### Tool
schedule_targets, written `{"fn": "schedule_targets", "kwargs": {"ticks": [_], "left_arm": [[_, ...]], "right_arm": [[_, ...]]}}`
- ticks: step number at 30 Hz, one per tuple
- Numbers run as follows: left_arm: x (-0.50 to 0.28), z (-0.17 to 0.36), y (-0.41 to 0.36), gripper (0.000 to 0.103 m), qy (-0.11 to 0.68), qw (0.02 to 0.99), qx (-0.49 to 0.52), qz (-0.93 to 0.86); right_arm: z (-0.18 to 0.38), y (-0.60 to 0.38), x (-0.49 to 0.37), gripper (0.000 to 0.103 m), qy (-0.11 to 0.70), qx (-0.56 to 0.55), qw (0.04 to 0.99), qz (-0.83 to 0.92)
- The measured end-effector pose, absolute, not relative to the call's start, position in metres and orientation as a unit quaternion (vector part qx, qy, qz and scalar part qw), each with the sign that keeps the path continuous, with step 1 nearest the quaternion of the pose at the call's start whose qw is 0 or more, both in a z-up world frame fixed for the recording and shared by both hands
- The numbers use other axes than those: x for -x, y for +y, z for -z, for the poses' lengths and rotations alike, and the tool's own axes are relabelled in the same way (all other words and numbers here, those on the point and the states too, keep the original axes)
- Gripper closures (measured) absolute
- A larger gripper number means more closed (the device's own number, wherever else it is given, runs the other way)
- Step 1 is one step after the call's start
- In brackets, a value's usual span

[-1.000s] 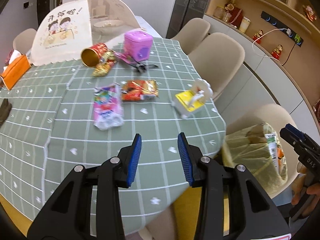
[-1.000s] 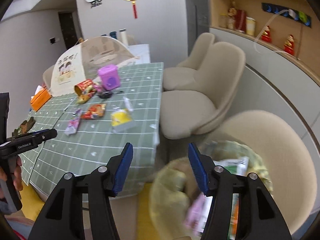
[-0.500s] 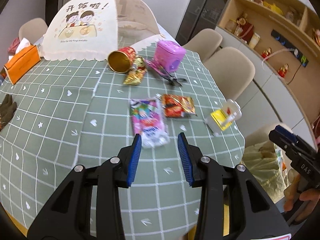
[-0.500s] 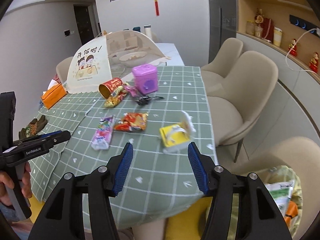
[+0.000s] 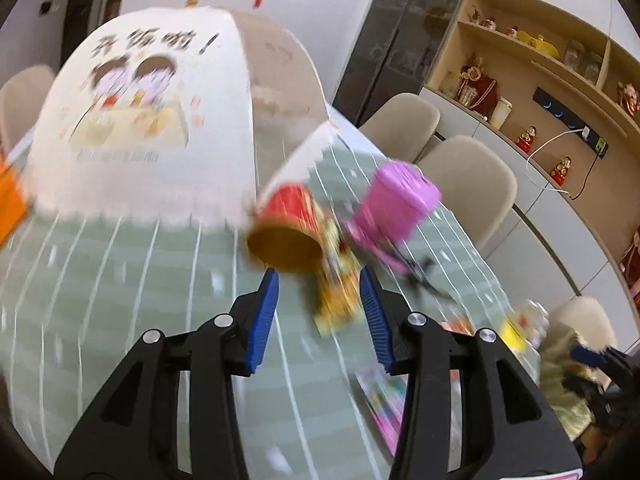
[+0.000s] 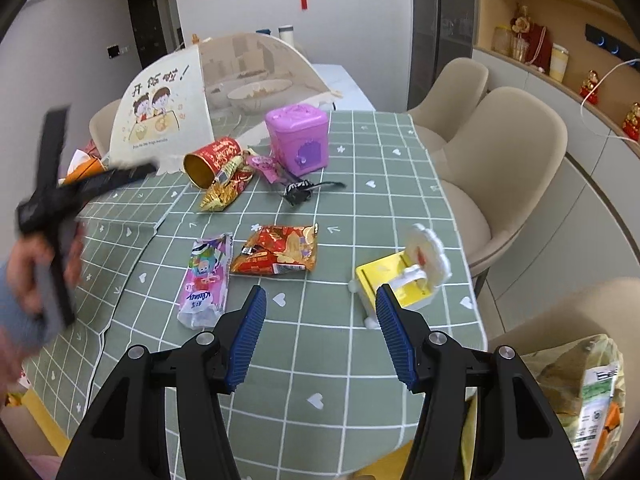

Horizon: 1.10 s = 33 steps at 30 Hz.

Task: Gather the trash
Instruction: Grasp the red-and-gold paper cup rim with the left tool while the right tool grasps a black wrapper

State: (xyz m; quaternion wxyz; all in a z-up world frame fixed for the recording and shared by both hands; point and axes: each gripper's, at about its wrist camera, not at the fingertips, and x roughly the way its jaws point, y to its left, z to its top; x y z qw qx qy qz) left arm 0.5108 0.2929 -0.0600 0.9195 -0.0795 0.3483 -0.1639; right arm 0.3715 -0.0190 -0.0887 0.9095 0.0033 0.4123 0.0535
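Observation:
My left gripper (image 5: 319, 280) hangs over the green checked table (image 5: 120, 300), its jaws opening. A gold snack wrapper (image 5: 338, 300) lies just beyond its tips, untouched, beside a red-gold can (image 5: 288, 228) tipped on its side. My right gripper (image 6: 320, 296) stands open above the table's near edge with nothing between its fingers. In front of it lie a pink tissue pack (image 6: 206, 280), a red snack packet (image 6: 280, 250) and a yellow-white box (image 6: 400, 280). The can (image 6: 212, 158) and gold wrapper (image 6: 226, 188) lie farther back. The left wrist view is blurred.
A purple box (image 6: 298, 140) and a black clip (image 6: 300, 194) sit mid-table. A mesh food cover (image 6: 168, 112) stands behind them. A filled trash bag (image 6: 580, 392) rests on a beige chair at lower right. More chairs (image 6: 512, 152) line the right side. A hand (image 6: 36, 256) holds the left tool.
My left gripper has swept forward over the table, past the tissue pack, up to the can and gold wrapper. My right gripper swung from the trash bag to over the table.

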Motion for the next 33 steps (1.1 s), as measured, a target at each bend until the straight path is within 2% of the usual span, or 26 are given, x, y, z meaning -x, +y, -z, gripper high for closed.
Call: {"fn": "schedule_targets", "kwargs": {"ticks": [6,7,10,15,16,18,20,24,25,26,30,33], "left_arm": [[-0.559,0.082,0.290,0.062,0.357,0.917,-0.037,0.173],[-0.563,0.086,0.292,0.062,0.361,0.916,-0.036,0.170],[-0.575,0.098,0.297,0.062,0.370,0.915,-0.017,0.159],[-0.593,0.114,0.290,0.062,0.380,0.912,-0.014,0.150],[-0.595,0.115,0.288,0.065,0.379,0.913,-0.016,0.149],[-0.597,0.115,0.286,0.092,0.380,0.915,-0.021,0.137],[-0.593,0.110,0.293,0.099,0.388,0.913,0.000,0.125],[-0.568,0.100,0.316,0.100,0.405,0.905,0.044,0.120],[-0.561,0.098,0.320,0.100,0.406,0.904,0.048,0.122],[-0.550,0.095,0.325,0.100,0.408,0.903,0.050,0.124],[-0.521,0.090,0.338,0.100,0.420,0.897,0.066,0.119],[-0.501,0.089,0.342,0.100,0.432,0.892,0.069,0.115]], "right_arm": [[0.100,-0.010,-0.392,0.048,0.421,-0.017,0.905,-0.066],[0.101,-0.007,-0.397,0.045,0.425,-0.015,0.902,-0.073],[0.106,0.001,-0.418,0.045,0.451,-0.004,0.887,-0.093],[0.107,0.007,-0.463,0.045,0.440,0.014,0.894,-0.080],[0.109,0.008,-0.477,0.045,0.443,0.017,0.893,-0.077],[0.112,0.011,-0.501,0.045,0.445,0.014,0.891,-0.088],[0.115,0.014,-0.522,0.048,0.443,0.008,0.891,-0.097],[0.119,0.025,-0.551,0.052,0.434,0.011,0.894,-0.111],[0.121,0.030,-0.557,0.059,0.436,0.010,0.892,-0.120],[0.122,0.035,-0.562,0.061,0.438,0.007,0.890,-0.128],[0.132,0.058,-0.579,0.061,0.441,-0.011,0.884,-0.153],[0.138,0.066,-0.591,0.061,0.432,-0.003,0.897,-0.099]]}}
